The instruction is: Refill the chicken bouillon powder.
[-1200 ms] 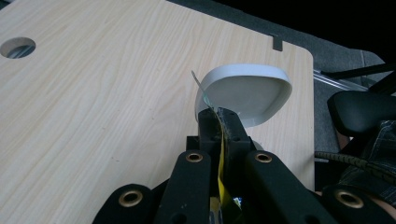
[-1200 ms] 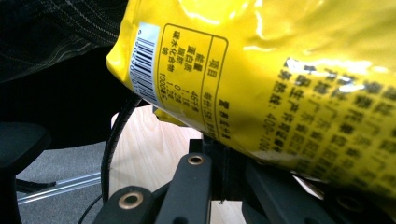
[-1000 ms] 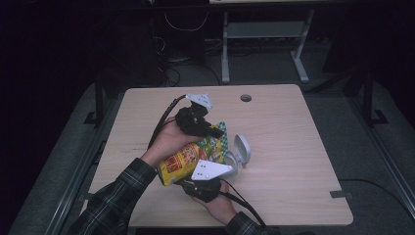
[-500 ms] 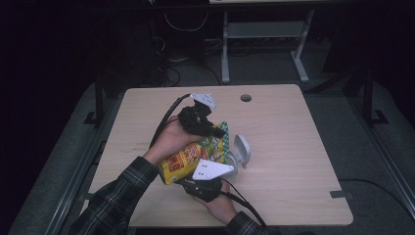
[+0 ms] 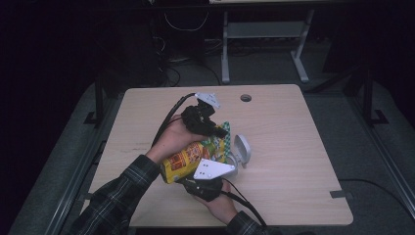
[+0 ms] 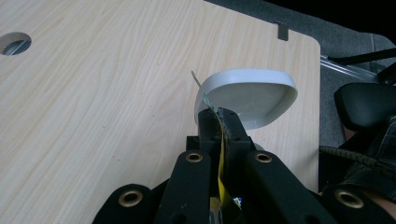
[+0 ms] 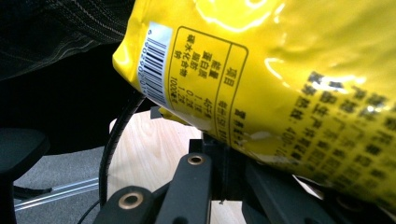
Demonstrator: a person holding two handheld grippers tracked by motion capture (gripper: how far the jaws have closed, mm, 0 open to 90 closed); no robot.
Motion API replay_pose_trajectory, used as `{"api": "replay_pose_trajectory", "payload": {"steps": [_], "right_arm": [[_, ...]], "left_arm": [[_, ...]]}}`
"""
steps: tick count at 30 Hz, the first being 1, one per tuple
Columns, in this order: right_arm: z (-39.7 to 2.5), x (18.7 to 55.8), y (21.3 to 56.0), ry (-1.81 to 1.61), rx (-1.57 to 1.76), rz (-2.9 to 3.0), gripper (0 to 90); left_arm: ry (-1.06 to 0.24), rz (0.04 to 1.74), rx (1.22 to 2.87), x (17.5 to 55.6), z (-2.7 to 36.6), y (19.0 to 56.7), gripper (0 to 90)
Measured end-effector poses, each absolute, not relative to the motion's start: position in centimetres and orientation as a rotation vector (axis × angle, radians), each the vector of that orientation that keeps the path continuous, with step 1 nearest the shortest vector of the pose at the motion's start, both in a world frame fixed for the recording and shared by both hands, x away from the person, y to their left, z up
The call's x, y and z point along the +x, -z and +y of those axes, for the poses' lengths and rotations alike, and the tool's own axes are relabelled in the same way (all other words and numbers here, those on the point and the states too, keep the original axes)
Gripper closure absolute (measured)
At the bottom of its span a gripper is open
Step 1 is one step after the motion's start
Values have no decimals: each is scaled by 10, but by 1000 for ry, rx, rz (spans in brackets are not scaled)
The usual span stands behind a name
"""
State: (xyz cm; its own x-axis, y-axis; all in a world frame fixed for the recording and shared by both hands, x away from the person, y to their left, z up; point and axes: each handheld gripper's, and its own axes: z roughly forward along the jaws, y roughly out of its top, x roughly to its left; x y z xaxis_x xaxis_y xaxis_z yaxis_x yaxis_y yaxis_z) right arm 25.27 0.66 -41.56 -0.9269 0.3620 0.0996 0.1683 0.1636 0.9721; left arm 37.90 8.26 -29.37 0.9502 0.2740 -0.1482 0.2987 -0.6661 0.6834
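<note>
You held the yellow snack bag [image 5: 193,155] above the middle of the bench [image 5: 303,147], stretched between your 2 tools. Your left tool [image 5: 221,131] sat at the bag's far end, its jaws pressed together on the bag's thin top edge; in the left gripper view that edge [image 6: 221,140] ran as a yellow-green sliver squeezed between the 2 black jaws. Your right tool [image 5: 215,172] came in from the near side under its grey plate, and in the right gripper view its jaws stood closed on the lower seam of the bag [image 7: 280,84], the side with the barcode and printed panel facing the camera. The bag lay tilted, its yellow end toward your left sleeve [image 5: 122,191] and its green-patterned end toward the far tool. A white bowl [image 5: 242,149] stood tipped on its edge just beside the bag's right side, with its hollow facing the left tool [image 6: 219,119] in the left gripper view.
</note>
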Motion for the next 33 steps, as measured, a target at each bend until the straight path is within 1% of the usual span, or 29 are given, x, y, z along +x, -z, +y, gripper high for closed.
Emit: {"api": "replay_pose_trajectory", "payload": {"steps": [33], "right_arm": [[4, 254, 414, -1918, 561, 2250, 900]], "left_arm": [[41, 400, 2409, 384, 68, 293, 898]]}}
